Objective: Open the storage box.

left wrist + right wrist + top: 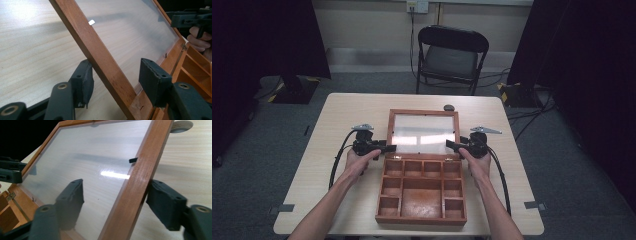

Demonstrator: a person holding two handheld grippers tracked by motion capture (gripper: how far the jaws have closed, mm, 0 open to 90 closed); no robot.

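Lid (424, 131) of wooden box (422, 192), glass-paned and wood-framed, swung back on its hinges beyond the tray, apparently lying back toward the tabletop (342, 120); exact tilt hard to tell. Box in the middle of the tabletop, near edge close to the person, compartments bare as far as visible. Judged from this: opening done or almost done, with the lid either to be lowered the last bit and let go, or to be swung shut again; not clear which.

Left gripper (388, 148) at the lid's left frame rail, jaws straddling the rail, one pad touching or just beside the wood, the other pad (153, 81) apart from it over the glass; so parted, not clamped. Right gripper (453, 145) at the right rail likewise, outer pad (165, 203) against or just beside the wood, inner one off the frame, seen through the pane. Left hand (358, 161) and right hand (478, 162) level, mirrored, forearms angled in from the near edge.

Beyond, a folding chair (451, 55) at the far side.
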